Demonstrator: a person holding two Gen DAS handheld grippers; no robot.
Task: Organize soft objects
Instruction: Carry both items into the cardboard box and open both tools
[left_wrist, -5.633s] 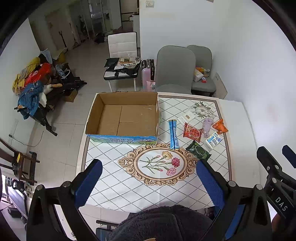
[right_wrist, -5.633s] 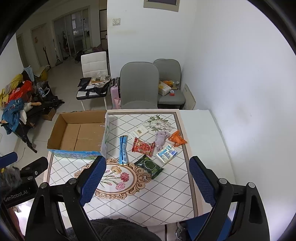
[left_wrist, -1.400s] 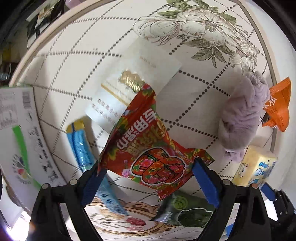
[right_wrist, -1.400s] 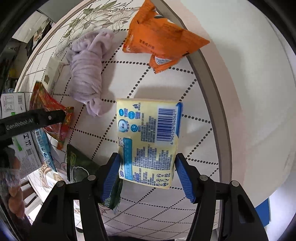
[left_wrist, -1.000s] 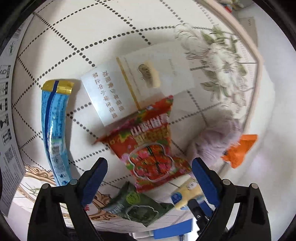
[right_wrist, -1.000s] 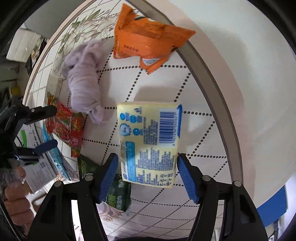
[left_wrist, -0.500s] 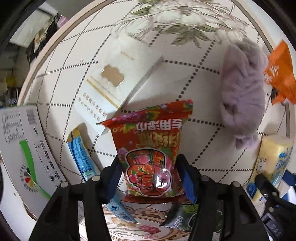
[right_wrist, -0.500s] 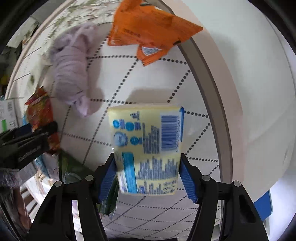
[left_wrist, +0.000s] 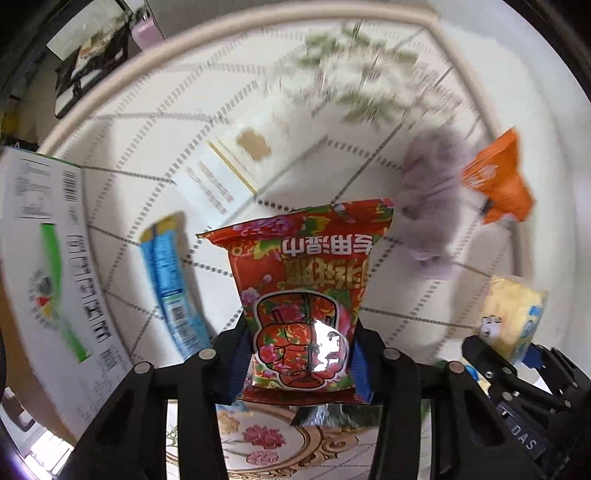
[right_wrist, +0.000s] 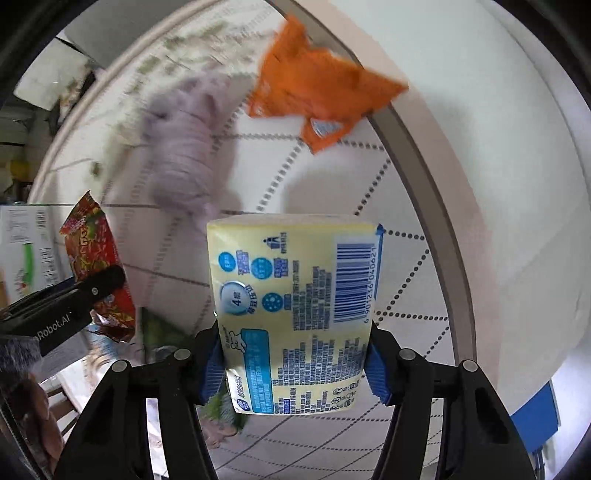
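Note:
My left gripper (left_wrist: 301, 362) is shut on a red flowered snack packet (left_wrist: 306, 288) and holds it above the table. My right gripper (right_wrist: 295, 365) is shut on a yellow tissue pack (right_wrist: 295, 302) and holds it above the table. A lilac cloth bundle (left_wrist: 432, 206) and an orange packet (left_wrist: 498, 184) lie on the patterned tablecloth (left_wrist: 147, 122) beyond. In the right wrist view the cloth (right_wrist: 184, 147) and orange packet (right_wrist: 317, 92) lie ahead, and the red packet (right_wrist: 96, 258) shows at left in the other gripper.
A cardboard box (left_wrist: 48, 266) stands at the left. A blue stick packet (left_wrist: 170, 280) and a white sachet (left_wrist: 236, 166) lie beside it. A green packet (right_wrist: 155, 328) lies under the right gripper. The table's right edge (right_wrist: 424, 192) is close.
Both grippers have closed on their packs and lifted them off the table; the views are blurred by motion. The left gripper has drawn back toward the box.

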